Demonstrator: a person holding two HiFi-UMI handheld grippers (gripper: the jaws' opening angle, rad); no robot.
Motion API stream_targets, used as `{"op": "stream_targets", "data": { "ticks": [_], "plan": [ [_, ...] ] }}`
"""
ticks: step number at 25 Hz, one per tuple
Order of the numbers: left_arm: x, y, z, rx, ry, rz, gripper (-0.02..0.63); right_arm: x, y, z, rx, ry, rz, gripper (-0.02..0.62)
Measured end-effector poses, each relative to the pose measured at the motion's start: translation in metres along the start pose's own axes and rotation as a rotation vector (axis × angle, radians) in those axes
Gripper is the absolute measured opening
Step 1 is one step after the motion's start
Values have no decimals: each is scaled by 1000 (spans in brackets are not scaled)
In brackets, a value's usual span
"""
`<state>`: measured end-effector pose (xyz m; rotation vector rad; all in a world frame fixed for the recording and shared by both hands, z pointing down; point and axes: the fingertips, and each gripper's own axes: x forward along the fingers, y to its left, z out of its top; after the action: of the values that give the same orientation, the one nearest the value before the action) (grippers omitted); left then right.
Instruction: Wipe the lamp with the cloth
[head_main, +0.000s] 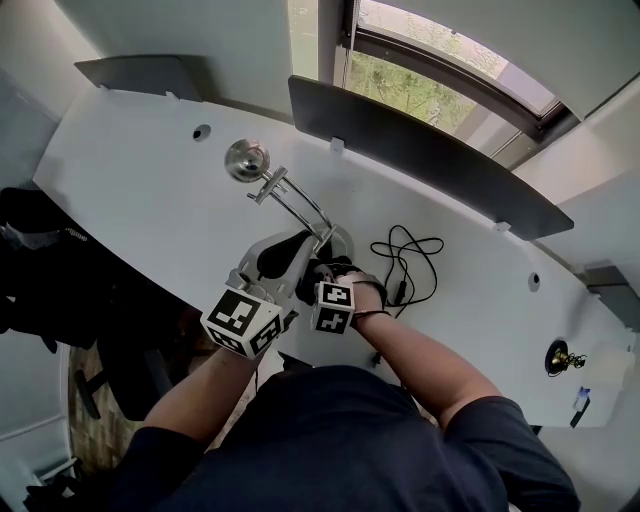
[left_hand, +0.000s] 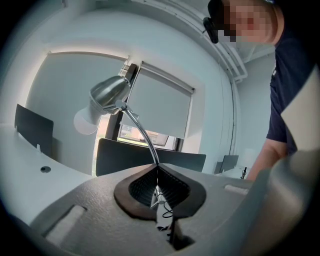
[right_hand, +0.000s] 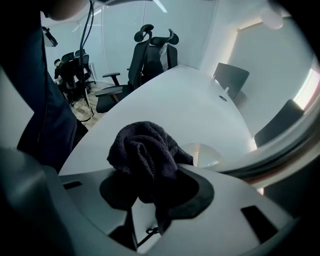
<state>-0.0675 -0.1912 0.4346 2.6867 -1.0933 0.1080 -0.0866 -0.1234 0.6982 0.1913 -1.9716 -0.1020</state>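
Chrome lamp (left_hand: 107, 95), curved neck, dark crumpled cloth (right_hand: 145, 150)

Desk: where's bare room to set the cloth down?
Bare desk lies left of the lamp, past the grommet, and right of the cable, up to the brass object. It is crowded around the lamp and cable.

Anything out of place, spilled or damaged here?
Nothing stands out. The left gripper grips the lamp by its neck, the right gripper holds the cloth, and a black cable lies loosely looped on the desk; no spill or damage shows.
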Motion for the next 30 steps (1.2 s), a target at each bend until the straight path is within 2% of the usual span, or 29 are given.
{"op": "stream_targets", "data": {
  "ticks": [6,10,17,30],
  "plan": [
    [-15,3,-2,-2,4,29,9,-4,-1,6,6,-32,-9,158],
    [-24,0,-1,-7,-2,34,9,-19,-5,6,34,-93,-41,158],
    [-43,-13,7,-15,-19,15,8,-65,-2,11,151,-220,-81,156],
    [-68,-53,-1,-57,14,-51,8,-160,7,16,374,-436,-145,158]
  ]
}}
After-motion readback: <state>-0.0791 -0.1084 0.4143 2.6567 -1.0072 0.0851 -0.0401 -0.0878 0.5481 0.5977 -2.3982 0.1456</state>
